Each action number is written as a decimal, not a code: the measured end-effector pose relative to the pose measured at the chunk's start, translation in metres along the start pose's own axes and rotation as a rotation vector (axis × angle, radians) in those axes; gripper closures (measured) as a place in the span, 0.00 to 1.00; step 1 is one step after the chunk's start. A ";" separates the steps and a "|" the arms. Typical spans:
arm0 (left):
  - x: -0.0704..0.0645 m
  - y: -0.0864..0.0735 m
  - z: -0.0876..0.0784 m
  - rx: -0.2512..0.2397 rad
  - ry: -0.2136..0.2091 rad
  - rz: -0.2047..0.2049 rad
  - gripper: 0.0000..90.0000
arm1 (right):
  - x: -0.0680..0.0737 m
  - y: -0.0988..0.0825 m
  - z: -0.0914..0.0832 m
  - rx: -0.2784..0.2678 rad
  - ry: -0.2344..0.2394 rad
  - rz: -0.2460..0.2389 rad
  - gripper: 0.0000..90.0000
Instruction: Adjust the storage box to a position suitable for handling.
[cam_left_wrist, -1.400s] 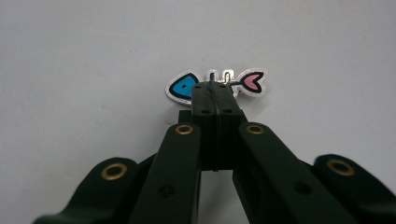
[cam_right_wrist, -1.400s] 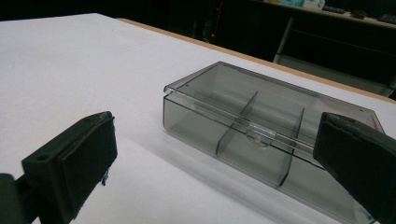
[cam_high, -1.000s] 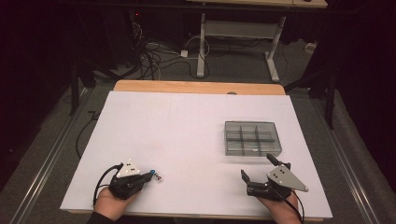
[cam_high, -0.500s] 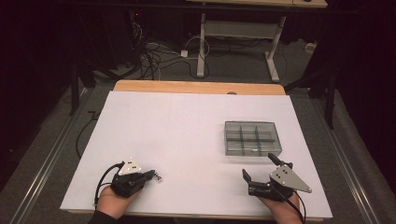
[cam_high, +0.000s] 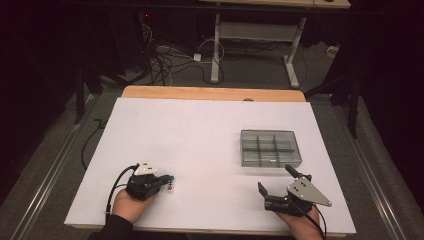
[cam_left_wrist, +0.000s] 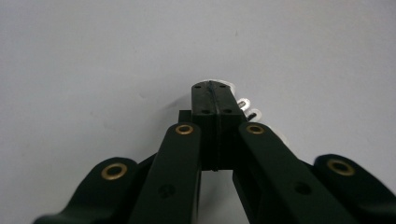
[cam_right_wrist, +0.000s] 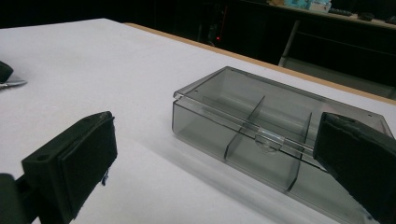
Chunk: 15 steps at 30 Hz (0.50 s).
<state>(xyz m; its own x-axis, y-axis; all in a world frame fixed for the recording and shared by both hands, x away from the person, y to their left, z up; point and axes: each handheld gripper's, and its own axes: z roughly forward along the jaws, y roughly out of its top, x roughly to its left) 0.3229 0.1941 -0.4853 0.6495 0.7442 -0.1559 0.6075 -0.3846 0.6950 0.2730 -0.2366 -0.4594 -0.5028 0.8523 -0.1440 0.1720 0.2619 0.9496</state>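
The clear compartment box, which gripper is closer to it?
Right. The right gripper sits just in front of the compartment box, fingers open toward it; the left gripper is far across the table, fingers shut.

glossy smoky clear plastic box; matt white tabletop.

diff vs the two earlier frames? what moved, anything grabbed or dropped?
The left gripper slid a little to the right across the white table, jaws shut on a small metal clip-like piece, too small to identify. No new grab, no drop. The right gripper kept its place, jaws open, near the closed grey compartment box, which has not moved.
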 end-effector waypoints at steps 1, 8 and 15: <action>0.000 0.000 0.000 0.000 0.000 0.000 0.98 | 0.000 0.000 0.000 0.000 0.000 0.000 0.00; -0.002 0.013 0.012 0.009 -0.031 0.010 0.98 | -0.002 0.000 0.000 -0.002 0.000 0.005 0.00; -0.008 0.018 0.017 0.015 -0.052 0.026 0.98 | -0.002 0.000 0.000 -0.001 0.001 0.009 0.00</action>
<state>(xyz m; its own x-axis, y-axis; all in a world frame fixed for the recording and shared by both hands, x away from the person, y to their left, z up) 0.3365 0.1717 -0.4830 0.6875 0.7048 -0.1748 0.5969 -0.4115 0.6887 0.2737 -0.2382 -0.4596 -0.5024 0.8540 -0.1352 0.1755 0.2538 0.9512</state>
